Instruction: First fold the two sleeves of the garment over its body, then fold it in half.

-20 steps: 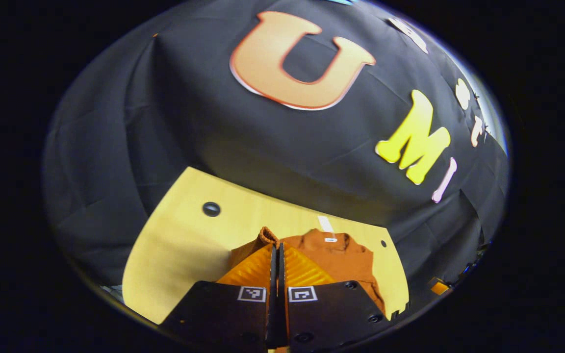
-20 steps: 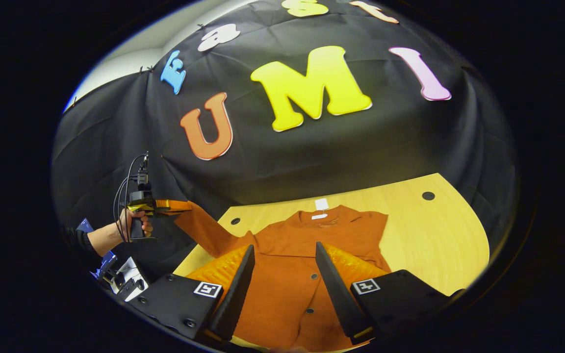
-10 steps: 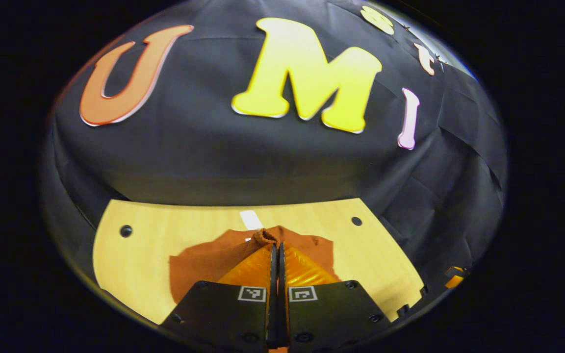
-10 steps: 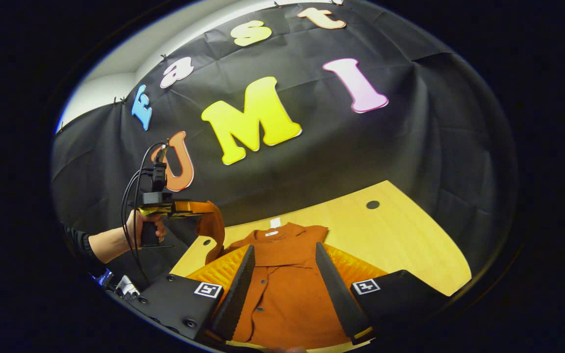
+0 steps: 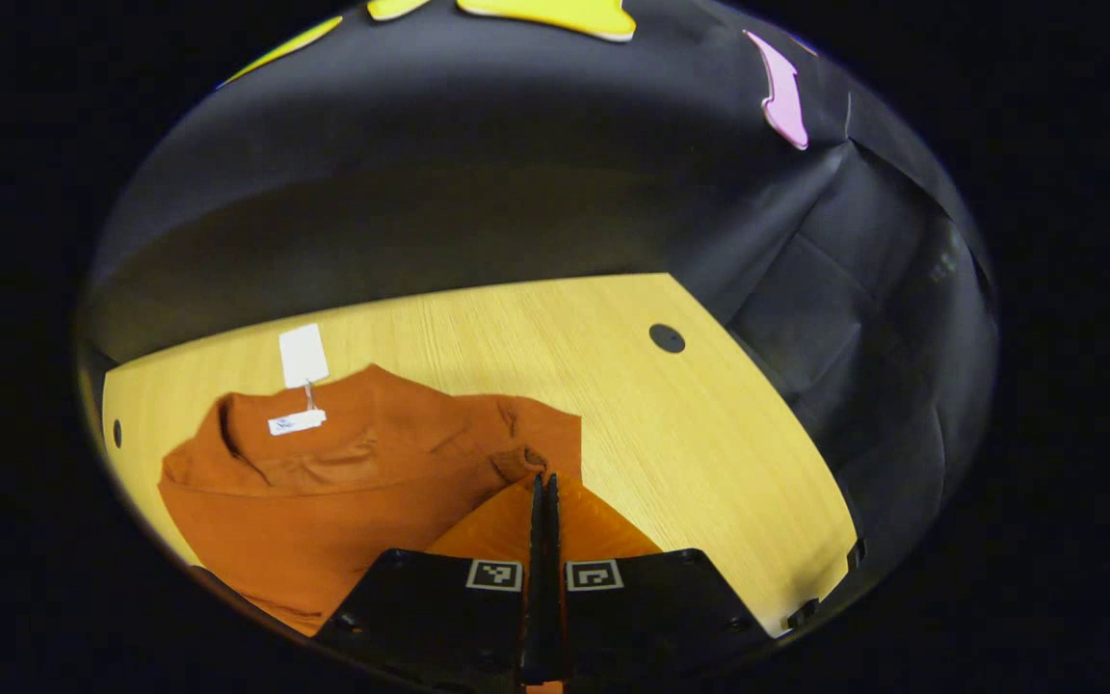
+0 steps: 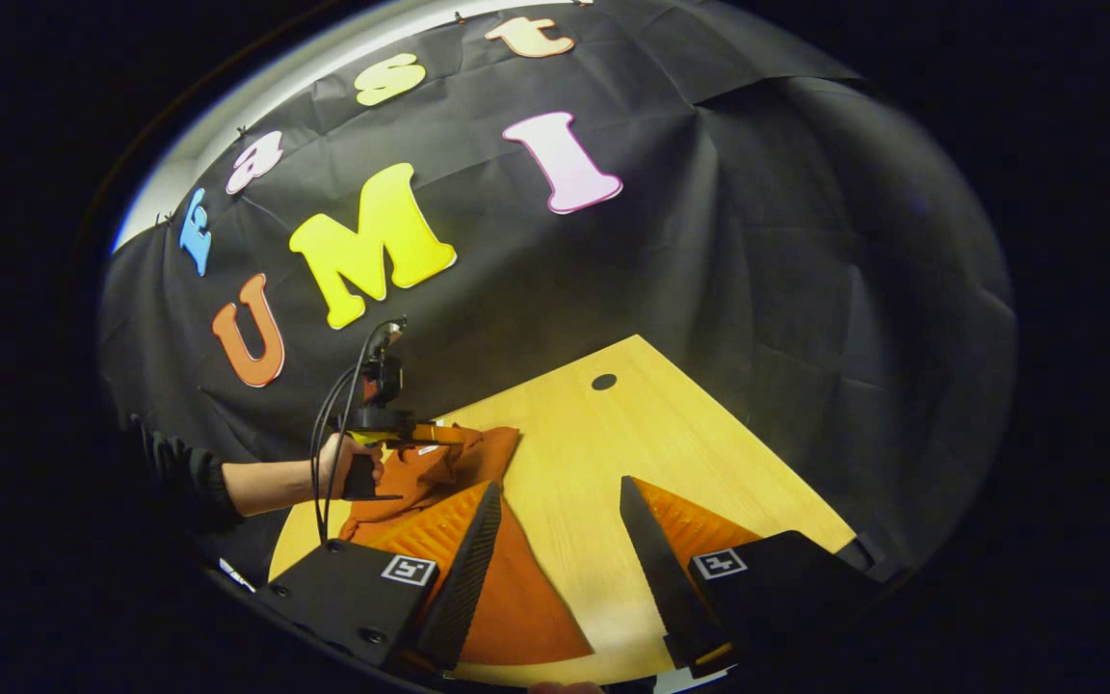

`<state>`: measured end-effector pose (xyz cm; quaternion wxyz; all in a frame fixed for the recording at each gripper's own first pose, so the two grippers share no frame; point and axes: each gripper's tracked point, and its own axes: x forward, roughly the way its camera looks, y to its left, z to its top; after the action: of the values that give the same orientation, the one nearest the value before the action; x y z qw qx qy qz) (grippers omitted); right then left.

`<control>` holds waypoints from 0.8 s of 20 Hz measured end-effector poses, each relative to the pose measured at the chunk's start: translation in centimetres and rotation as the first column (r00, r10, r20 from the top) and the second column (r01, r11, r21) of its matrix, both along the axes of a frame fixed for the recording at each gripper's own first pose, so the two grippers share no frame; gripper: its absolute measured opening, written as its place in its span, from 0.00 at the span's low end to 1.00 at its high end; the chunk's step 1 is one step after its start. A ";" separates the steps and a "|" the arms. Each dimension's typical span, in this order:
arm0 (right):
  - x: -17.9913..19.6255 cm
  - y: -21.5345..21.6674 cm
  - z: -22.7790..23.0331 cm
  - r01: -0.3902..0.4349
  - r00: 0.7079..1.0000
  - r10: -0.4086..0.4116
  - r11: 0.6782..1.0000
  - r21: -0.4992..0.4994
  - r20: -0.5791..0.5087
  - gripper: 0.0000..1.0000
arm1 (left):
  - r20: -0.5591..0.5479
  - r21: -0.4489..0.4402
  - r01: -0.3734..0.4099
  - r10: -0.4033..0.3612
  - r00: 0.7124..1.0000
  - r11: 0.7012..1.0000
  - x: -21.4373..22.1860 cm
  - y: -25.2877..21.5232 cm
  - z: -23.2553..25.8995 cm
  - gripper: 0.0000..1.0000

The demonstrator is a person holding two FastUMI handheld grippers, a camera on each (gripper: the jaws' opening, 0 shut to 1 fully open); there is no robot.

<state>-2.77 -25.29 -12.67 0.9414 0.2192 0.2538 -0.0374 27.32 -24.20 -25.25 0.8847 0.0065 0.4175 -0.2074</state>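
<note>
Fingers (image 5: 535,501) of the left gripper (image 5: 544,479) pinch the sleeve cuff (image 5: 523,461) over the garment's (image 5: 324,492) body; right gripper's (image 6: 555,496) are spread.

You are working in a staged recording booth, not a home: black cloth wall (image 6: 709,289) drapes behind a bare pale wooden table (image 5: 613,405) with dark grommet holes (image 5: 667,338).
</note>
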 end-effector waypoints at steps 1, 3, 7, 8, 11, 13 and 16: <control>-0.3 -0.6 -0.5 0.009 1.000 -0.009 1.000 -0.002 -0.019 0.81 | -0.026 0.012 -0.009 0.009 1.000 1.000 0.3 -0.9 -1.2 0.03; -0.1 -0.2 -0.9 0.000 0.999 0.000 1.000 0.005 -0.037 0.81 | -0.037 0.020 -0.073 0.074 0.997 0.997 0.8 -1.4 -3.7 0.03; 1.0 1.3 -0.2 -0.066 0.998 0.065 0.998 -0.023 -0.020 0.81 | -0.033 -0.042 -0.118 0.116 0.993 0.992 0.7 -1.8 -3.5 0.27; 1.5 1.9 -0.1 -0.095 0.995 0.094 0.995 -0.038 -0.015 0.81 | -0.001 -0.042 -0.123 0.123 0.992 0.992 0.6 -1.5 -2.6 0.46; 3.2 4.1 0.4 -0.178 0.984 0.180 0.982 -0.067 0.010 0.81 | 0.108 -0.063 -0.151 0.157 0.982 0.987 -1.1 -0.7 1.8 0.89; 4.8 6.4 1.5 -0.252 0.965 0.257 0.963 -0.093 0.052 0.82 | 0.246 -0.095 -0.164 0.182 0.952 0.982 -3.4 1.1 7.9 0.99; 6.3 9.8 3.4 -0.307 0.940 0.321 0.943 -0.129 0.113 0.86 | 0.420 -0.141 -0.202 0.244 0.874 0.969 -7.4 5.0 16.9 0.99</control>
<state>3.58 -15.45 -9.29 0.9605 0.1258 0.2202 0.1142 19.92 -19.22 -8.32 0.9726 -0.0369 0.1977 -0.1164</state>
